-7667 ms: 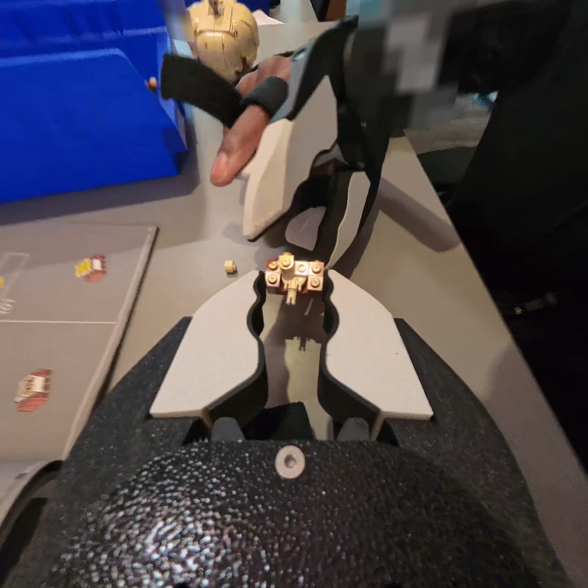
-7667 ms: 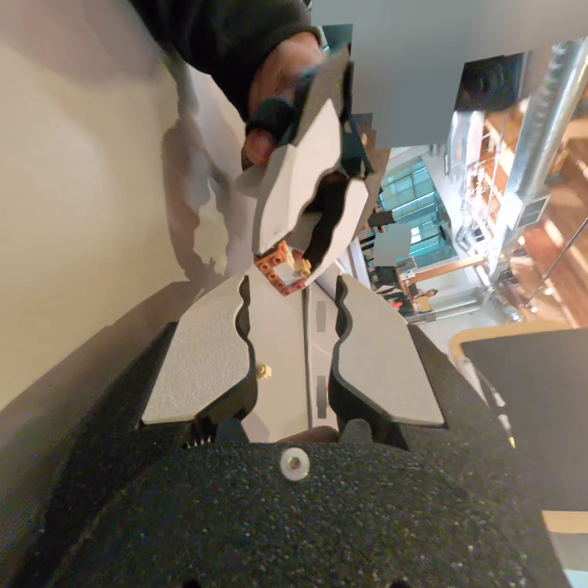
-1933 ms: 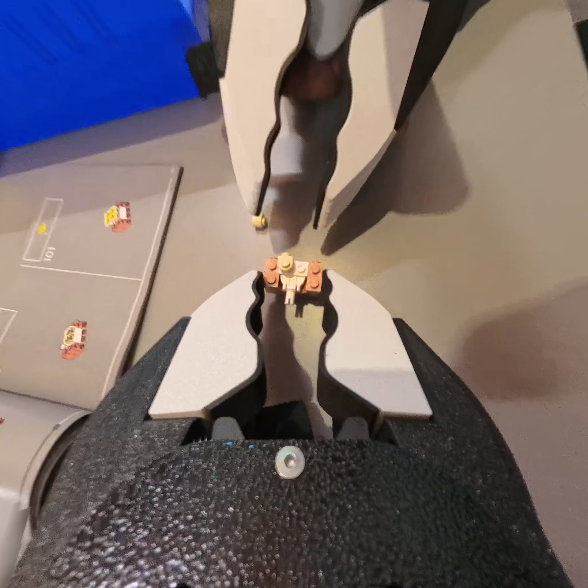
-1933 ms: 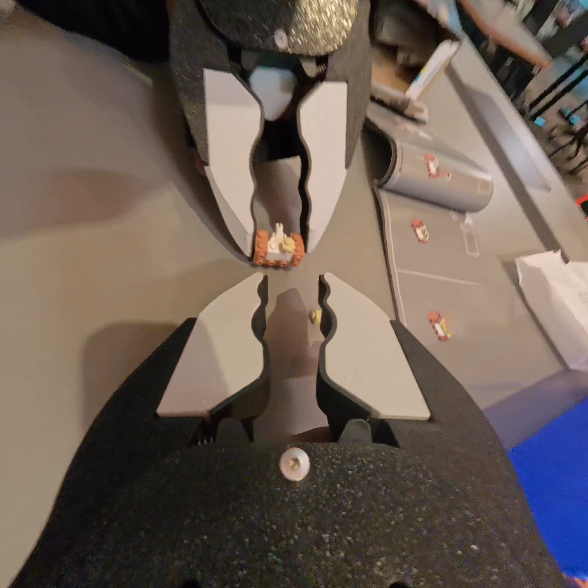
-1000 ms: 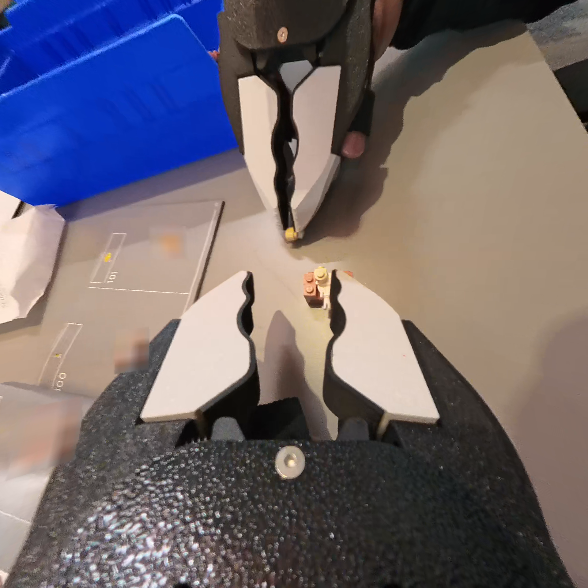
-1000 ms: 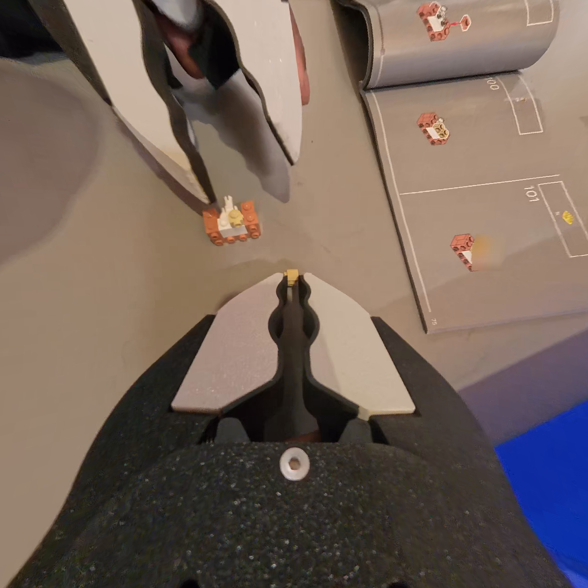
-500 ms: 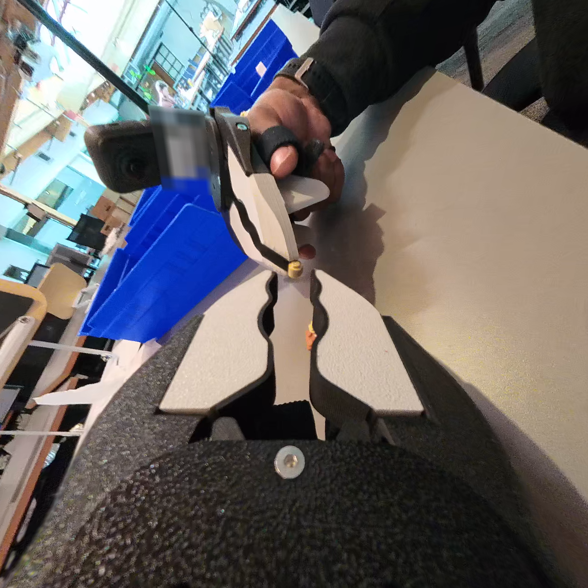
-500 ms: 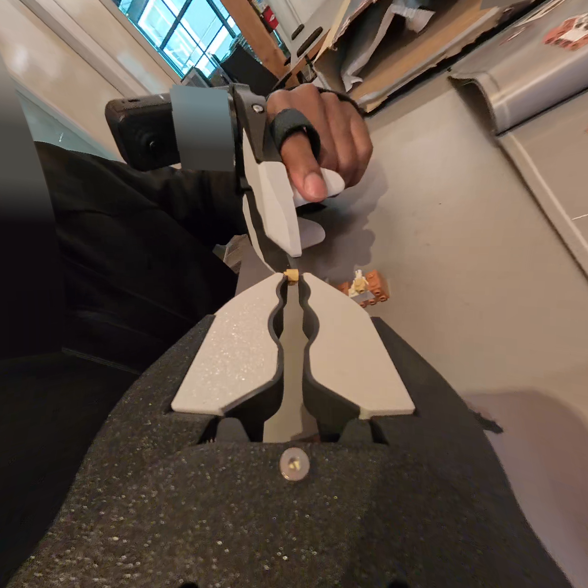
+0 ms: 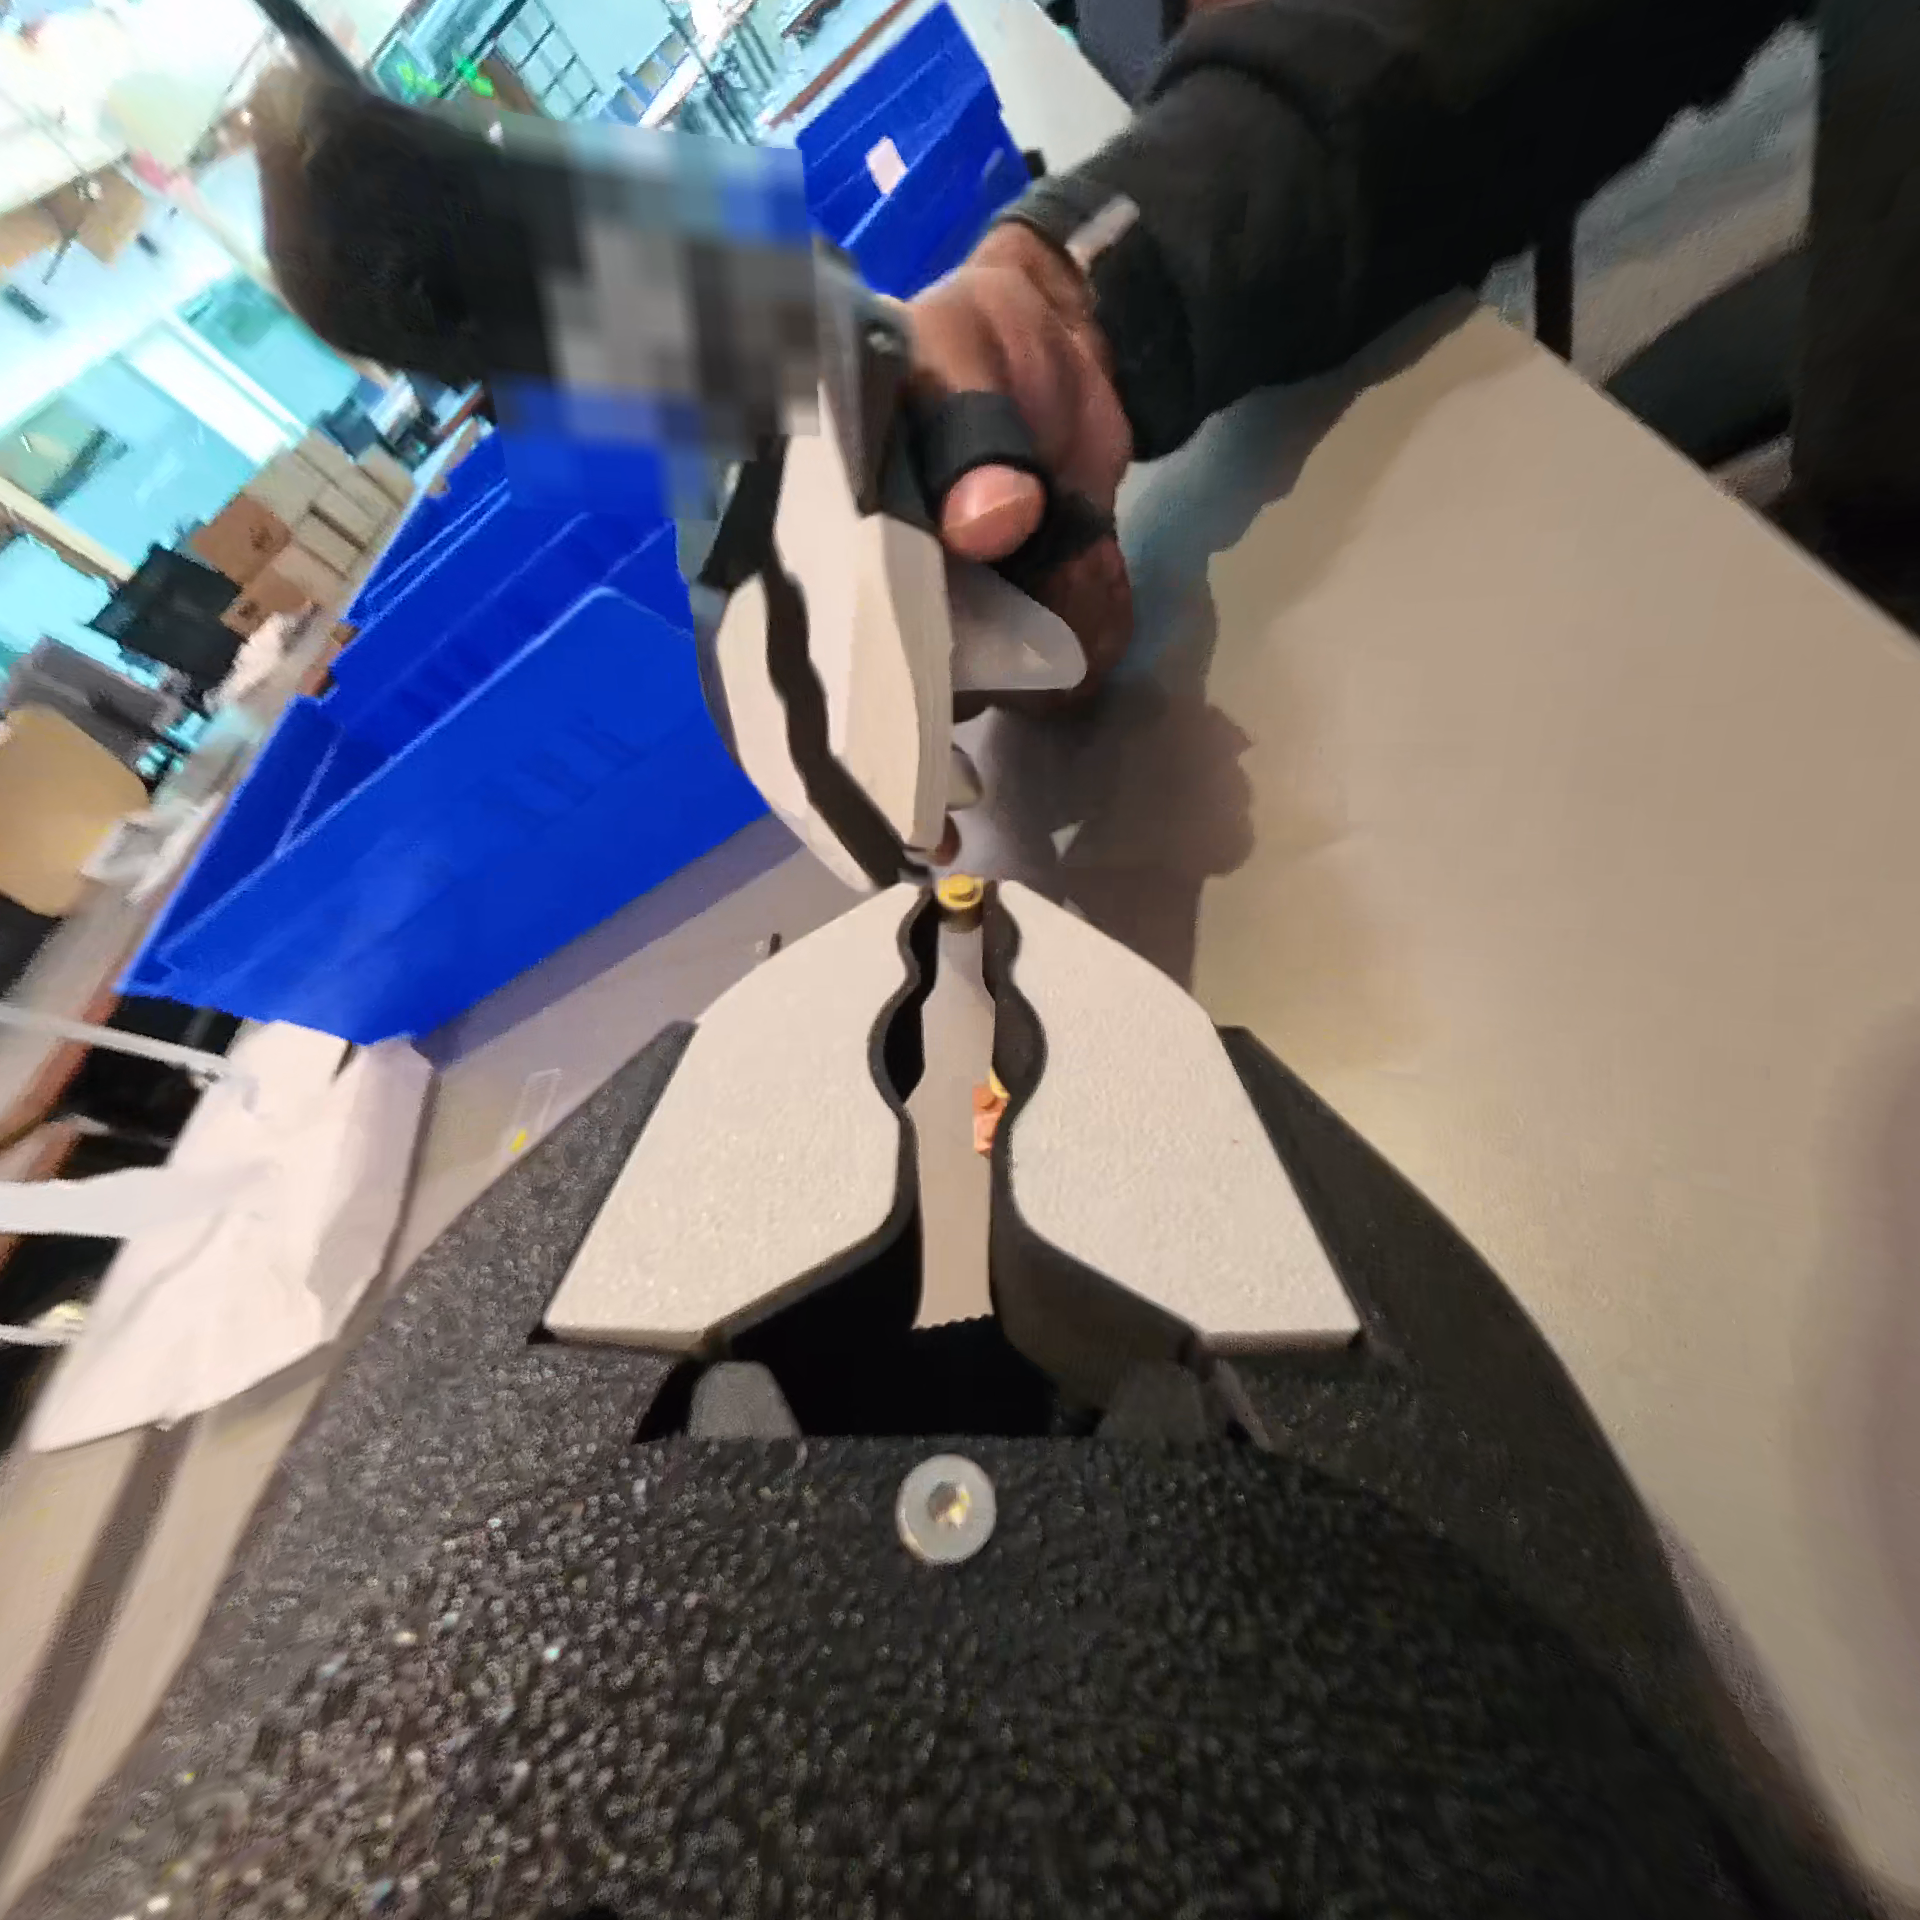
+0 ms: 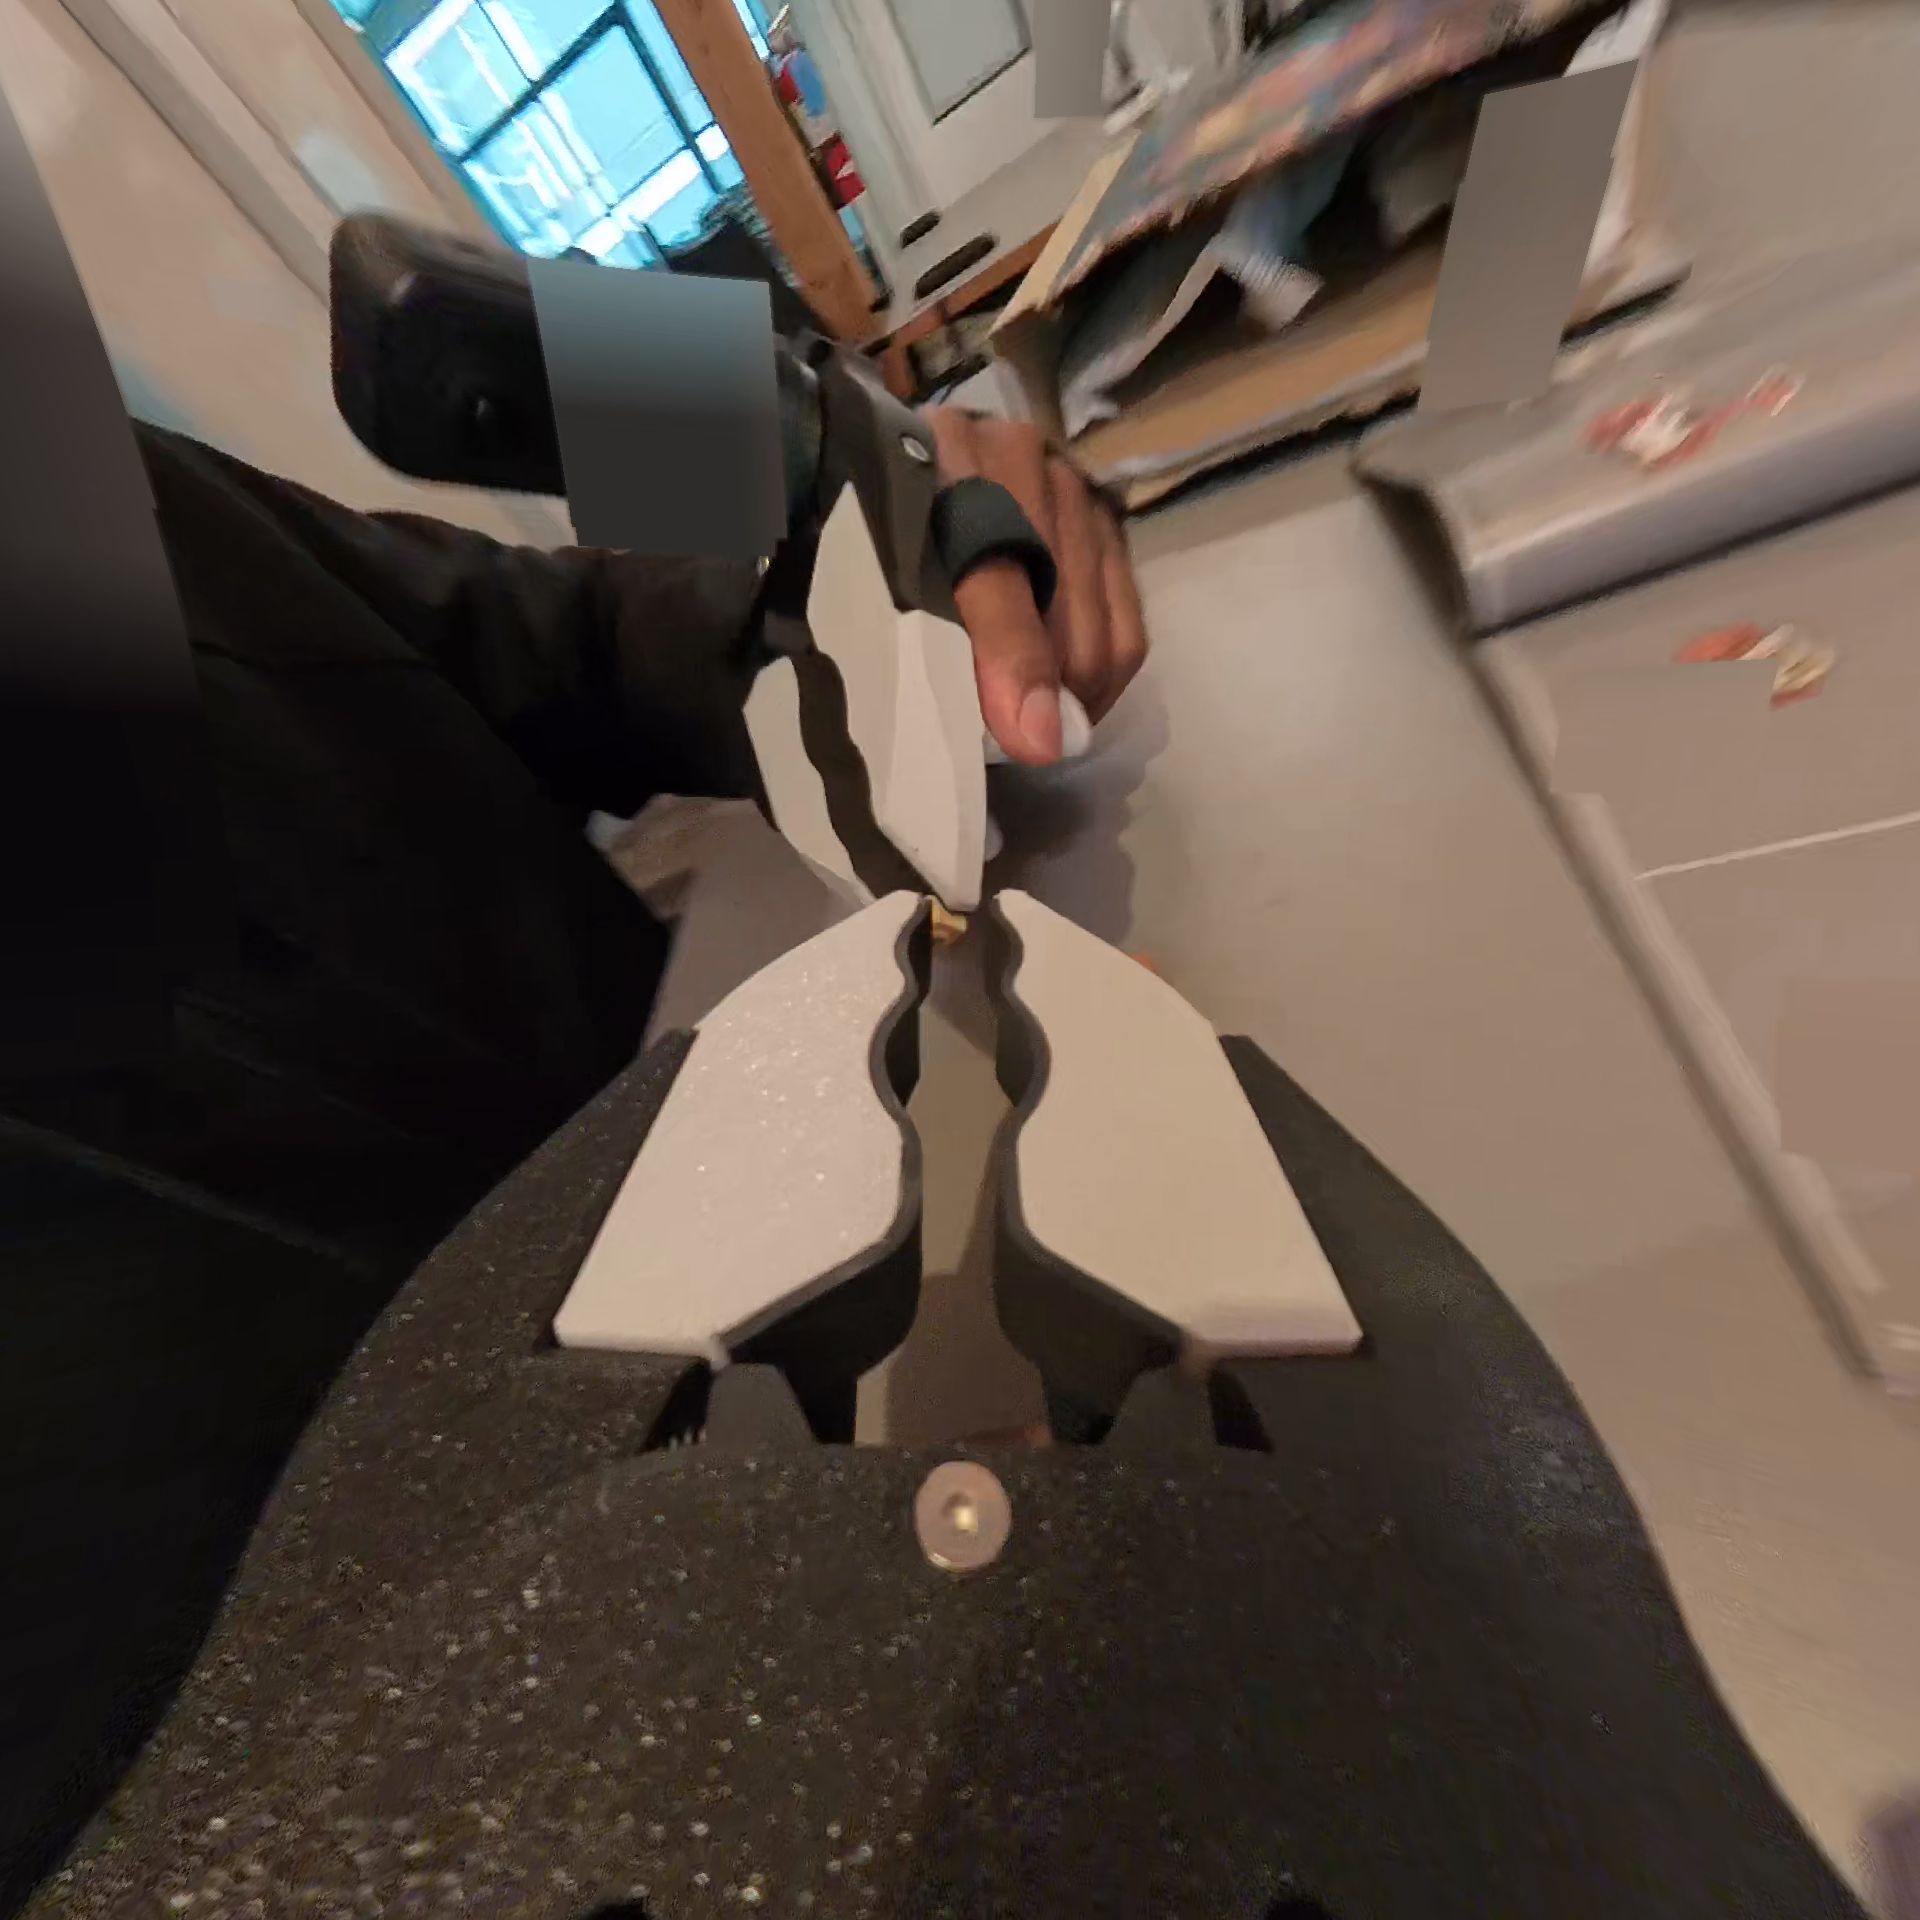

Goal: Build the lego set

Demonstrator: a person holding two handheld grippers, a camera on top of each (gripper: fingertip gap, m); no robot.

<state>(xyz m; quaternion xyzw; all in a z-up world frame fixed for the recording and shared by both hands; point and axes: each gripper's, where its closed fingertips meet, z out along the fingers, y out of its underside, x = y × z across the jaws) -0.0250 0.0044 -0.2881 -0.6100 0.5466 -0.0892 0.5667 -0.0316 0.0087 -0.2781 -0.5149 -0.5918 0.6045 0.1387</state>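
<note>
Contact is centring on a small yellow stud (image 9: 958, 896), which is sitting at the very tips of the left tool (image 9: 961, 916). That tool is pinching the stud, with both fingertips appearing to press on it. The stud's round cap is pointing forward along the tool's fingers. Below the fingers, a brown brick assembly (image 9: 987, 1112) is lying on the desk (image 9: 1507, 831), partly hidden by the right-hand finger.

Just beyond the stud, the right tool (image 10: 961, 920) is meeting the left one tip to tip, angling down from above. Its jaws are standing slightly apart. In its own view the stud is lying against one fingertip and clear of the other, so it is not gripping. A hand (image 9: 1018, 436) is holding that tool. Blue bins (image 9: 468, 831) are standing farther off, to the left.
</note>
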